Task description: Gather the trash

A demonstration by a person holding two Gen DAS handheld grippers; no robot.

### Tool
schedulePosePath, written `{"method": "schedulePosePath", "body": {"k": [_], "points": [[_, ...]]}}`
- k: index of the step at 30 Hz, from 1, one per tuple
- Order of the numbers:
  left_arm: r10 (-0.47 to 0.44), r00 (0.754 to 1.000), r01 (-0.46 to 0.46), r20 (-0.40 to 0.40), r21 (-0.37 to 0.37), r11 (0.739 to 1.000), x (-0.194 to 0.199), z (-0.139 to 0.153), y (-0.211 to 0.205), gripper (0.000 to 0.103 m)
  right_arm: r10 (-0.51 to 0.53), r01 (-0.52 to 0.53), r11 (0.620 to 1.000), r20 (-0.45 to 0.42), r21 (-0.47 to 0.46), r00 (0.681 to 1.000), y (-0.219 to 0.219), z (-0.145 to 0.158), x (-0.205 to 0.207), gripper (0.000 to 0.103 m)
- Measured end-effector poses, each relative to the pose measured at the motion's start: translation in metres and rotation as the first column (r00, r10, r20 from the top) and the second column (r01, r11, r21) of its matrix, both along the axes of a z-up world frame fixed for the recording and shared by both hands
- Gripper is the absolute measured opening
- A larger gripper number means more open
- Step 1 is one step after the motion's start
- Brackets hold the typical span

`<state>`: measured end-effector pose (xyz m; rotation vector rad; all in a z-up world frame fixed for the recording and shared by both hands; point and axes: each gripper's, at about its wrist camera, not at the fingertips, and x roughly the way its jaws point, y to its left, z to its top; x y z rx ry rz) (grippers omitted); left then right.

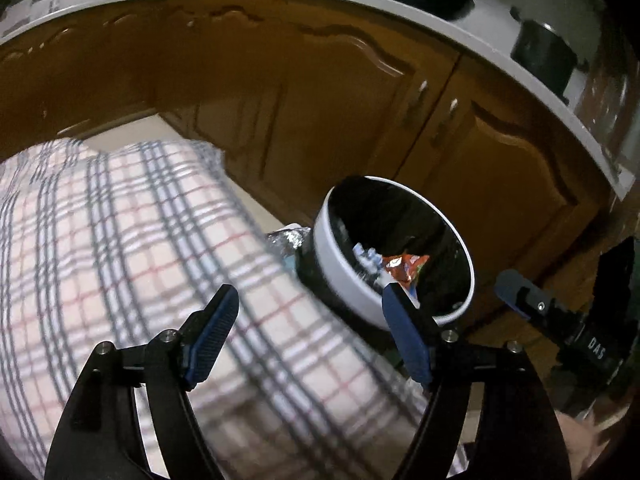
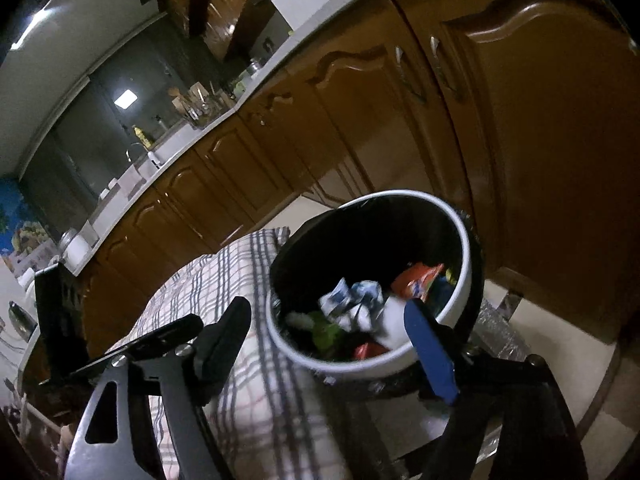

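A round white-rimmed bin (image 1: 340, 256) with a black liner stands beside a table covered with a checked cloth (image 1: 120, 240). It holds crumpled trash: an orange wrapper (image 1: 402, 266), white-blue paper (image 2: 352, 304), green scraps (image 2: 324, 332). My left gripper (image 1: 310, 340) is open and empty above the cloth, its right finger in front of the bin rim. My right gripper (image 2: 332, 344) is open and empty, just above the bin's (image 2: 464, 264) near rim. The right gripper's finger (image 1: 520, 296) also shows at the right of the left wrist view.
Brown wooden cabinet doors (image 1: 320, 120) with metal handles run behind the bin under a grey countertop (image 1: 440, 16). Dark pots (image 1: 544, 56) stand on the counter. A sink and jars (image 2: 192, 108) sit on the far counter. Beige floor tiles (image 2: 560, 380) lie by the bin.
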<state>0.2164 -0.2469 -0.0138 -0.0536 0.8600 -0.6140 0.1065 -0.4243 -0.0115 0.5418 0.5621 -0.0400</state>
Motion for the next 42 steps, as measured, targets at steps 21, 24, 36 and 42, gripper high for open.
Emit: {"method": "schedulePosePath", "body": {"k": [21,24,36,42], "points": [[0.257,0.912,-0.244,0.319,-0.080,0.966,-0.120,0.058,0.139,0.103,-0.037,0.130,0.942,0.291,-0.310,0.956,0.129,0.076,-0.094,0.103],[0.302,0.873,-0.292,0.382,-0.086,0.953,-0.138,0.052,0.152,0.103,-0.028,0.164,0.919,0.357,-0.359,0.934,0.147,0.066,-0.107,0.103],[0.355,0.840,-0.378,0.410,-0.027,0.925,-0.159,0.005,0.172,0.103,0.024,0.113,0.901,0.307,-0.420,0.951,0.171,0.006,-0.098,0.103],[0.354,0.824,-0.391,0.443,-0.007,0.920,-0.168,0.001,0.171,0.103,0.033,0.102,0.900,0.300,-0.423,0.953,0.174,0.001,-0.100,0.103]]}}
